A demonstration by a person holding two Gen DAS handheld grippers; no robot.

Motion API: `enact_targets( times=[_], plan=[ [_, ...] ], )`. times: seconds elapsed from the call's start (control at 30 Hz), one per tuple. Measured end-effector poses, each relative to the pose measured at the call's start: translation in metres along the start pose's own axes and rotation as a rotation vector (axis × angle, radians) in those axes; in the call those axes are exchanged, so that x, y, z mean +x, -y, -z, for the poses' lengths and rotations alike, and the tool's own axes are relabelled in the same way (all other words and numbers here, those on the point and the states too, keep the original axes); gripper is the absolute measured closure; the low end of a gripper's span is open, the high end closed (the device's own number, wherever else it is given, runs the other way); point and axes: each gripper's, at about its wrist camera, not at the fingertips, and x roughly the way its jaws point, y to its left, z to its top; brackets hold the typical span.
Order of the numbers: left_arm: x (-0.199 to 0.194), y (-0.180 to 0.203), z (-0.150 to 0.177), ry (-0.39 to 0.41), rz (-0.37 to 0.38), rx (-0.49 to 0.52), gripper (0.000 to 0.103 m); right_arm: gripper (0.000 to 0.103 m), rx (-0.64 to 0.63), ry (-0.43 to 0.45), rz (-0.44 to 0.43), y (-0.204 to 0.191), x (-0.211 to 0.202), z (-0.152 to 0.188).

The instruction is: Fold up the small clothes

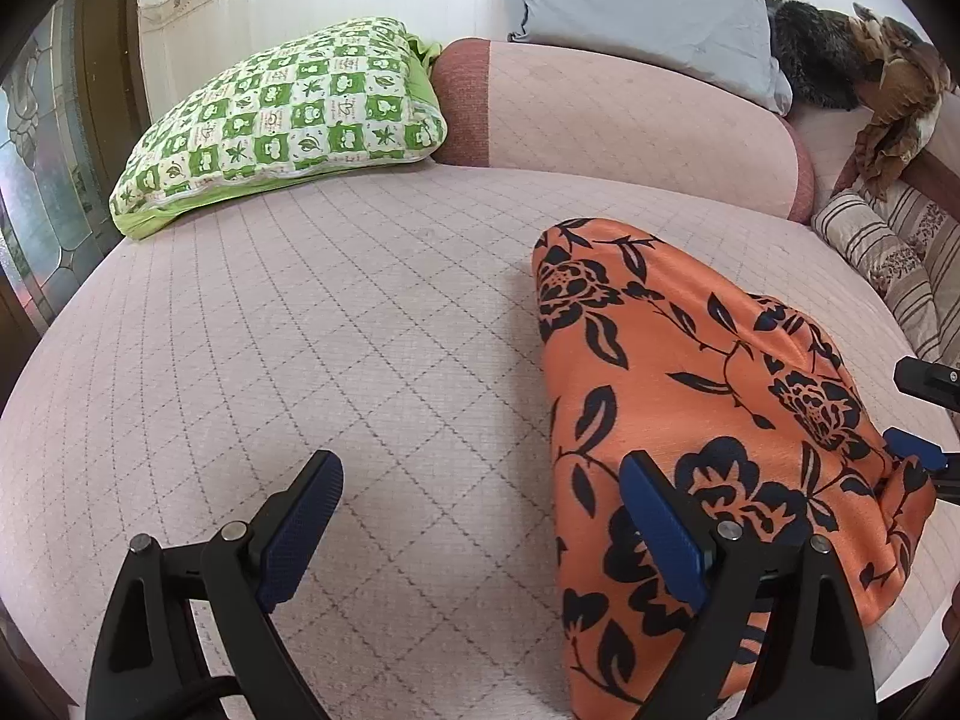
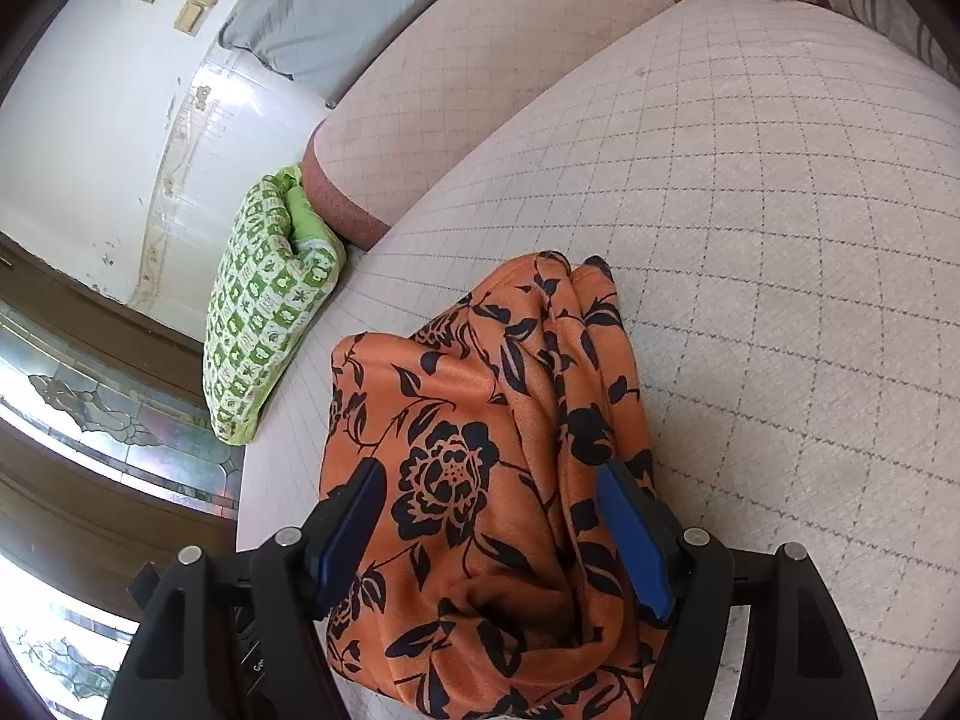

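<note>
An orange garment with a black flower print (image 1: 708, 420) lies folded in a long shape on the pink quilted bed (image 1: 360, 360). My left gripper (image 1: 480, 528) is open and empty, low over the bed, with its right finger at the garment's left edge. In the right wrist view the garment (image 2: 480, 450) lies bunched between the open jaws of my right gripper (image 2: 489, 540), which hovers right over it. The right gripper's fingertips (image 1: 912, 444) also show at the right edge of the left wrist view, at the garment's right side.
A green checked pillow (image 1: 282, 120) lies at the back left of the bed, a pink bolster (image 1: 630, 114) and a grey pillow (image 1: 648, 6) behind. A striped cushion (image 1: 888, 252) and dark clothes (image 1: 852, 54) sit at the back right. A glass door (image 2: 90, 408) is on the left.
</note>
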Motion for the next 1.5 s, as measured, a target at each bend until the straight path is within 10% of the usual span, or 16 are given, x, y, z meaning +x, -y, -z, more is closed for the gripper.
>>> enact_targets(
  times=[1.5],
  plan=[
    [0.005,0.007,0.0,-0.016,0.024,-0.005,0.01,0.027,-0.008,0.0,0.008,0.009,-0.003,-0.003]
  ],
)
